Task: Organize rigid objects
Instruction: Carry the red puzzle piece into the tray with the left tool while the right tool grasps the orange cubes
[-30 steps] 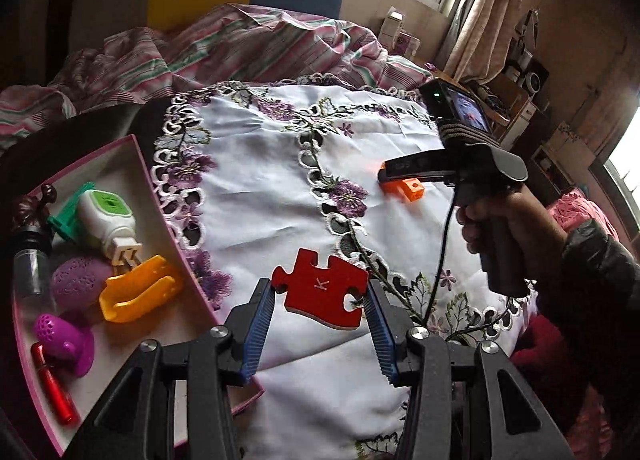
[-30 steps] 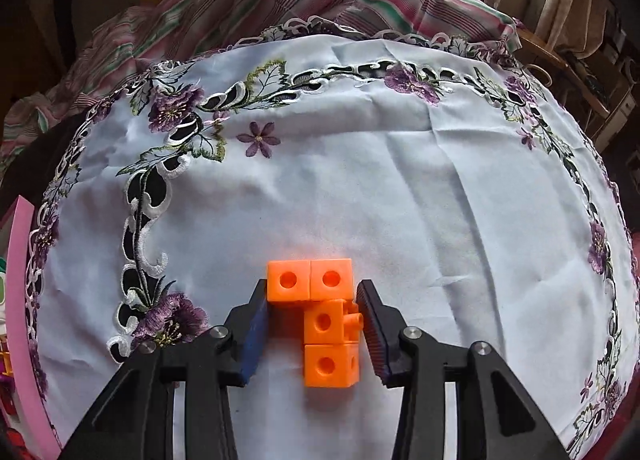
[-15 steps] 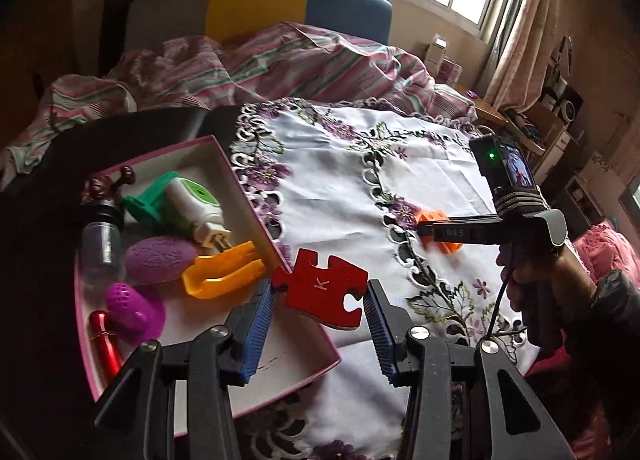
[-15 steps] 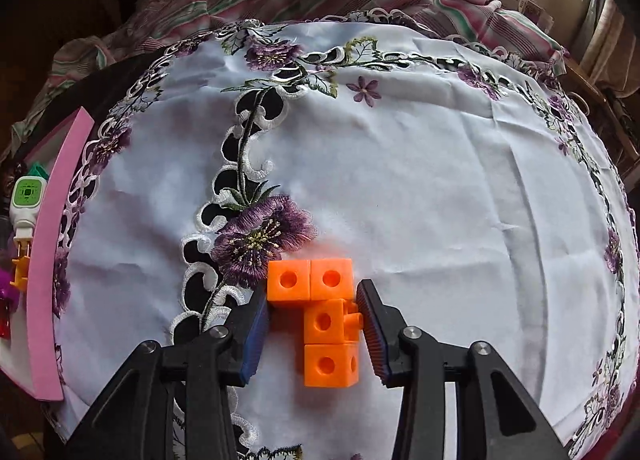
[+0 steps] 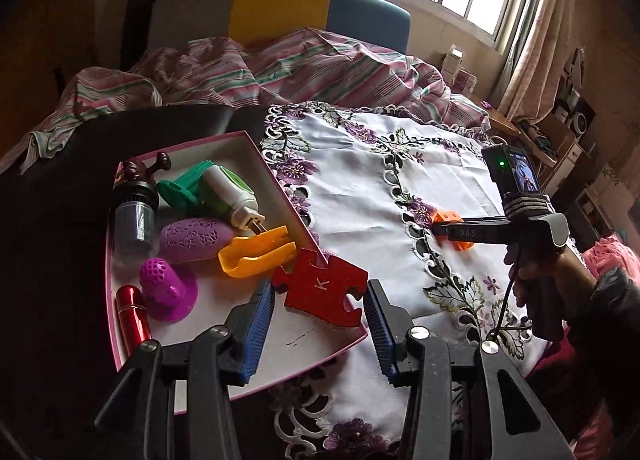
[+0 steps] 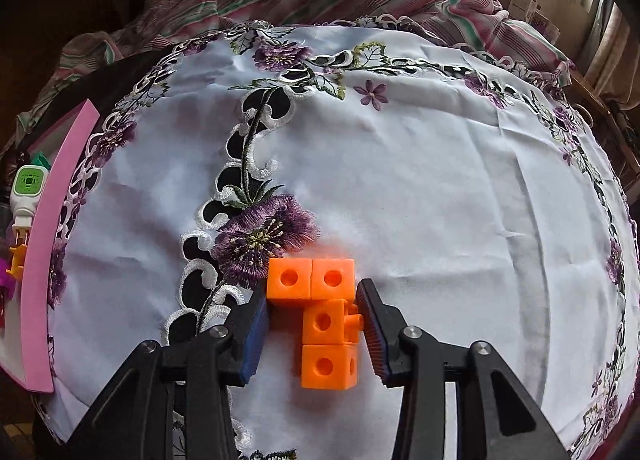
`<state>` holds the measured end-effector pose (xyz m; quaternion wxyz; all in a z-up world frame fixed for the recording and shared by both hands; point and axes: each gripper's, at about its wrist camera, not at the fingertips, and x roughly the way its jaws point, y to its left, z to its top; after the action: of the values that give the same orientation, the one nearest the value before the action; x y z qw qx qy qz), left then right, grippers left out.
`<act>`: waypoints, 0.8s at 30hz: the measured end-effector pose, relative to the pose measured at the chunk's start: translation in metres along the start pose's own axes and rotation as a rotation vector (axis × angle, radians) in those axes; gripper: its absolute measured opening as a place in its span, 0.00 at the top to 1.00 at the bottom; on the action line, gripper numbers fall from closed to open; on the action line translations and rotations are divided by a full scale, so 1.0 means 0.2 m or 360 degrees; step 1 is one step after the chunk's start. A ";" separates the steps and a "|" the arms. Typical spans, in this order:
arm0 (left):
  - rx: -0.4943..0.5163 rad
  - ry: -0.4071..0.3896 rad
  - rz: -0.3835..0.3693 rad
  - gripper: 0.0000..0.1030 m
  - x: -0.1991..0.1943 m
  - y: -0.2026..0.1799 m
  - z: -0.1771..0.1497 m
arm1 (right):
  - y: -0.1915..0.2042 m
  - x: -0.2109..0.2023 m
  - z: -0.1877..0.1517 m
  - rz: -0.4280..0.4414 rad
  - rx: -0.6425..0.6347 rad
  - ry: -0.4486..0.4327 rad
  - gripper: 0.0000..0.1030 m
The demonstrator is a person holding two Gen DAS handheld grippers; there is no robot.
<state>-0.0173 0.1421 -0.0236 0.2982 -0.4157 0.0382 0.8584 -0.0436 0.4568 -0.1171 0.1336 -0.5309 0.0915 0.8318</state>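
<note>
Presently held: one red puzzle piece point(image 5: 320, 292) marked "K", clamped between the blue pads of the left gripper point(image 5: 319, 310) and raised over the right-hand wall of the pink-rimmed tray point(image 5: 176, 374), at 6 o'clock in the left wrist view.

Tray contents, left wrist view:
- dark capped bottle point(image 5: 134, 206), 10 o'clock of the puzzle piece, upright;
- white-and-green plug-in device point(image 5: 232, 198), lying on a green item point(image 5: 184, 188);
- purple oval point(image 5: 192, 238), patterned, just beside the yellow clip point(image 5: 256, 256);
- magenta perforated cone point(image 5: 166, 286), near the red metallic cylinder point(image 5: 132, 316) at 9 o'clock.

Second item: orange block cluster point(image 6: 320, 316), four linked cubes with round holes, clamped in the right gripper point(image 6: 312, 318); one pad presses the upper left cube, the other a side peg. In the right wrist view it sits at 6 o'clock, just beside an embroidered purple flower point(image 6: 264, 238). Whether it rests on the cloth or is lifted clear cannot be told.

Surface: white embroidered tablecloth point(image 6: 420, 180), with a striped blanket point(image 5: 280, 68) beyond it at 12 o'clock.
</note>
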 end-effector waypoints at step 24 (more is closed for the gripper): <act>-0.0398 0.0036 0.0036 0.55 -0.10 0.48 -0.17 | 0.06 0.00 -0.01 -0.0081 -0.0134 -0.0048 0.59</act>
<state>-0.0360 0.0428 -0.0492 0.2339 -0.4588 -0.0610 0.8550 -0.0450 0.4455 -0.1189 0.1337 -0.5257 0.0409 0.8391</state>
